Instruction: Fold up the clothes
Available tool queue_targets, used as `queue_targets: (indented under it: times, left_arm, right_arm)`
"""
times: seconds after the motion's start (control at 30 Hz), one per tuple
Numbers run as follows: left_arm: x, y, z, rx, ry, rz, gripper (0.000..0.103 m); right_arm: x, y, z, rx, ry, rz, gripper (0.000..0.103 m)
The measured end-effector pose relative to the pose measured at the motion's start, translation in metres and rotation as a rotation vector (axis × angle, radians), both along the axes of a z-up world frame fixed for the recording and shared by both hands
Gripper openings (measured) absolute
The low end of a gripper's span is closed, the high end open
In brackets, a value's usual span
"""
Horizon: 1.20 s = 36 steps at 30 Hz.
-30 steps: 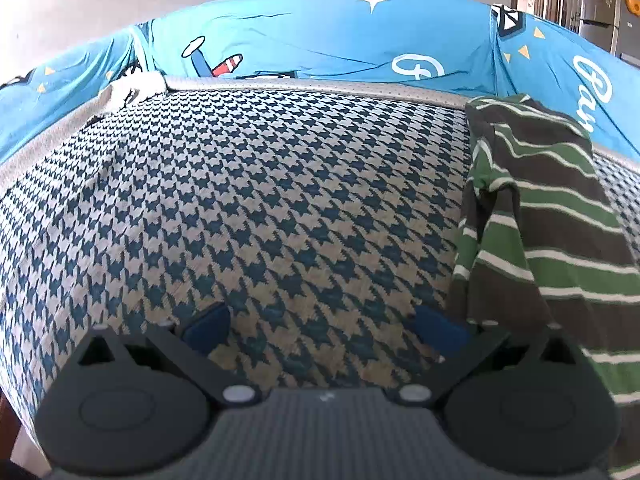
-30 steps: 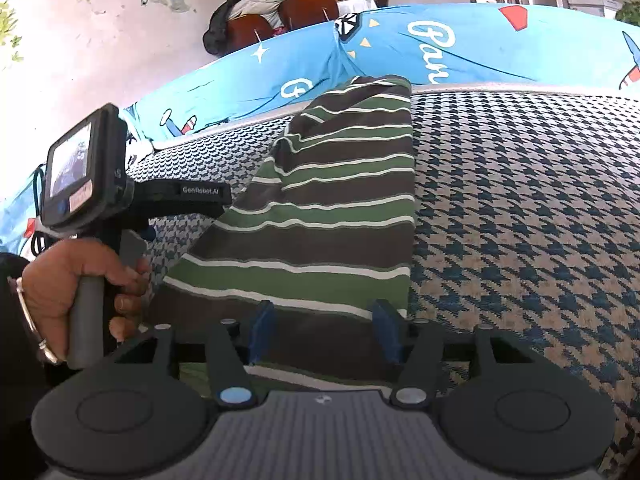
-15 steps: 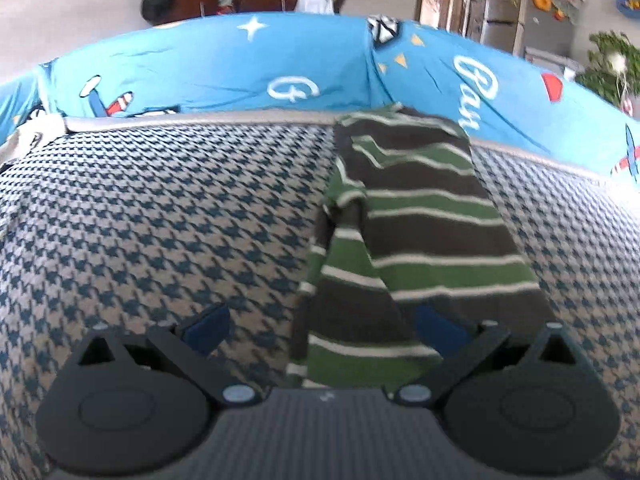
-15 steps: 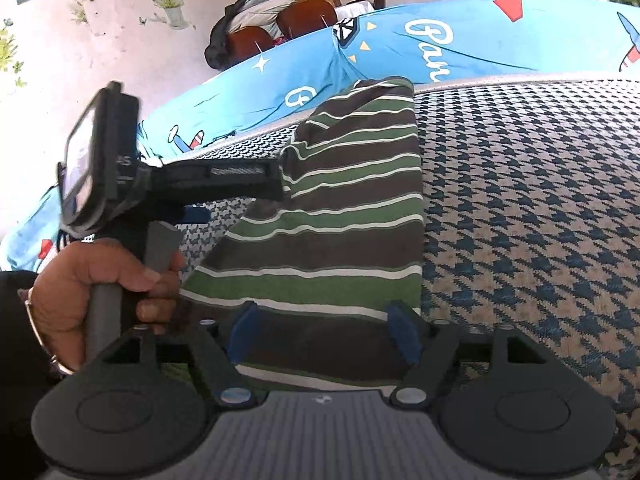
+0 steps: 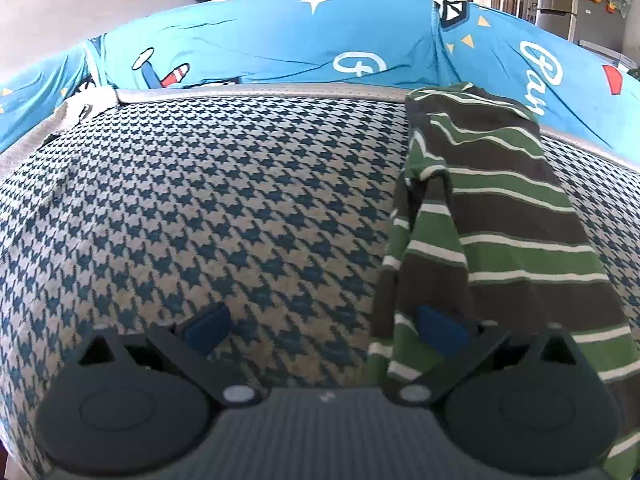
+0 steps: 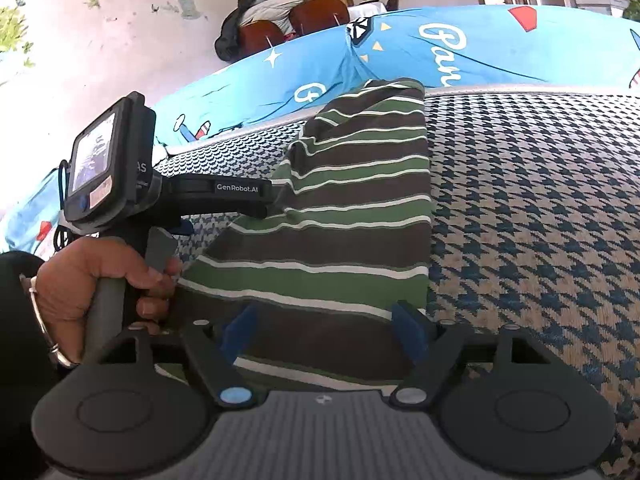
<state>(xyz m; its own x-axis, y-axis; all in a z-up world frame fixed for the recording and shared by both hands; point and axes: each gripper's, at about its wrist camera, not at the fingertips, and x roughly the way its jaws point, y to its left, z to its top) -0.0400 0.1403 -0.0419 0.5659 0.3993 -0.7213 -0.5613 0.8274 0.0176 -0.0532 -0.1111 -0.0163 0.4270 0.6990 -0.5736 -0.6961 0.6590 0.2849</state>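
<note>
A green and brown striped garment (image 5: 500, 232) lies folded into a long strip on the houndstooth seat, running from the front edge to the blue backrest; it also shows in the right wrist view (image 6: 352, 216). My left gripper (image 5: 324, 326) is open and low at the garment's left edge, its right finger (image 5: 440, 328) over the cloth. In the right wrist view the left gripper (image 6: 276, 204) touches the strip's left side. My right gripper (image 6: 324, 332) is open, its fingers straddling the strip's near end.
The seat is a houndstooth-patterned cushion (image 5: 220, 220) with a grey piped rim. A blue cartoon-print cover (image 5: 280, 44) drapes the backrest behind it. Brown chairs with dark clothing (image 6: 276, 16) stand beyond. A hand (image 6: 100, 280) holds the left gripper's handle.
The left gripper swung right toward the garment, then back left a little, and now sits at its left edge. The right gripper stayed over the near end, opening wider.
</note>
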Motion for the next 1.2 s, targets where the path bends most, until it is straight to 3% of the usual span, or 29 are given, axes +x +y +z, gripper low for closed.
queue_targets:
  times: [0.37, 0.5, 0.6, 0.67, 0.9, 1.2]
  left_arm:
    - [-0.009, 0.006, 0.002, -0.001, 0.002, 0.032, 0.103]
    - [-0.014, 0.014, 0.005, 0.013, 0.032, 0.114, 0.103]
    - [-0.018, 0.018, 0.008, -0.022, 0.023, 0.125, 0.103]
    - [-0.020, 0.017, 0.011, -0.045, 0.004, 0.103, 0.103]
    - [-0.016, -0.004, 0.018, -0.017, 0.014, 0.024, 0.103]
    - [-0.014, -0.028, 0.009, -0.009, 0.056, -0.054, 0.103]
  right_arm:
    - [0.001, 0.000, 0.001, -0.001, -0.003, 0.006, 0.078]
    - [-0.002, 0.002, 0.002, -0.029, -0.026, 0.020, 0.078]
    - [-0.003, 0.003, 0.003, -0.038, -0.032, 0.023, 0.078]
    - [-0.003, 0.003, 0.004, -0.038, -0.029, 0.021, 0.078]
    - [-0.001, -0.002, 0.010, -0.036, -0.029, -0.008, 0.078]
    - [0.007, -0.010, 0.013, -0.090, -0.083, -0.133, 0.078]
